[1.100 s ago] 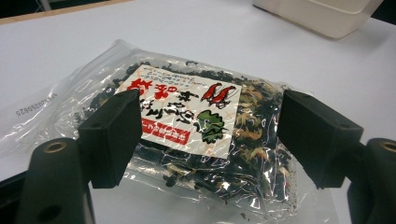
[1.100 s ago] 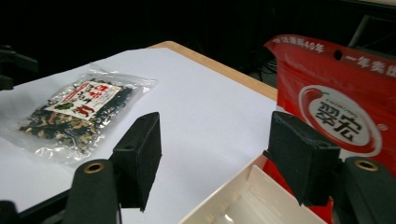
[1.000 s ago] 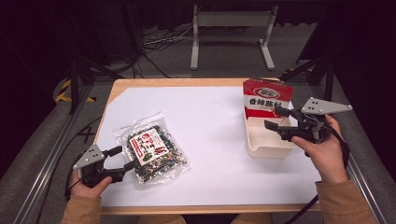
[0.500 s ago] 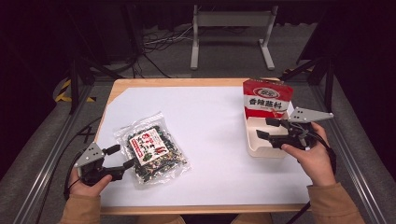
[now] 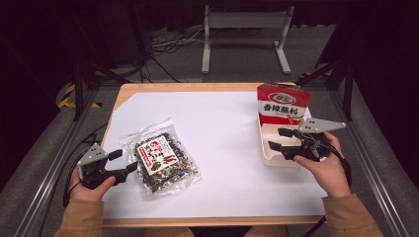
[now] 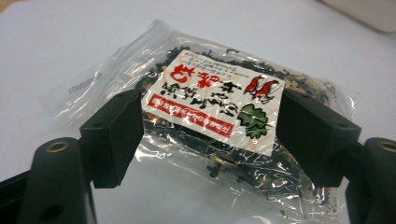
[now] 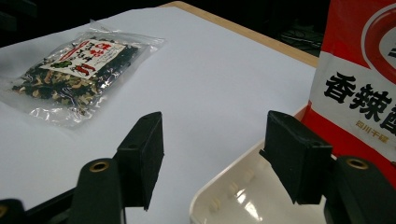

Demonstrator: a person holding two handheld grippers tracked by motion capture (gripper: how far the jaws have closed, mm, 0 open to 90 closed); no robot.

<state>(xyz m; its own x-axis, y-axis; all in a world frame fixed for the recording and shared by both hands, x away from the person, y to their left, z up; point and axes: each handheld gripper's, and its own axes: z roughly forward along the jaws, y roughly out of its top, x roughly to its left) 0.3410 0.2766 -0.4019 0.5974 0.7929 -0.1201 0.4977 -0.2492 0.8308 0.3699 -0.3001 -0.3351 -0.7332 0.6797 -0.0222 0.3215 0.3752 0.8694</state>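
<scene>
In the high view, a flat clear plastic packet of dark dried bits with a white and red printed label [image 5: 162, 160] lies on the white sheet covering the wooden table [image 5: 222, 128], in the lower left part of the frame. The left gripper [image 5: 124, 162], held in a hand with a tan sleeve at the lower left, sits just beside the packet's left edge with its black jaws spread and pointing toward it; one jaw tip seems to reach the packet's edge. At the right of the frame, the right gripper [image 5: 278, 138] hovers over the left rim of a shallow white plastic tray [image 5: 269, 157], jaws apart and gripping nothing. A red and white pouch with black printed characters [image 5: 281, 104] stands upright at the tray's far end. In the left gripper view, the packet [image 6: 210, 107] fills the centre, lying flat on the white sheet, and the two black jaws stand wide on either side of its label, not pinching it. In the right gripper view, the open jaws frame the tray's near-left corner [image 7: 224, 198] at the bottom; the red and white pouch [image 7: 359, 88] rises at the right edge, and the packet [image 7: 77, 70] lies well apart in the upper left.
</scene>
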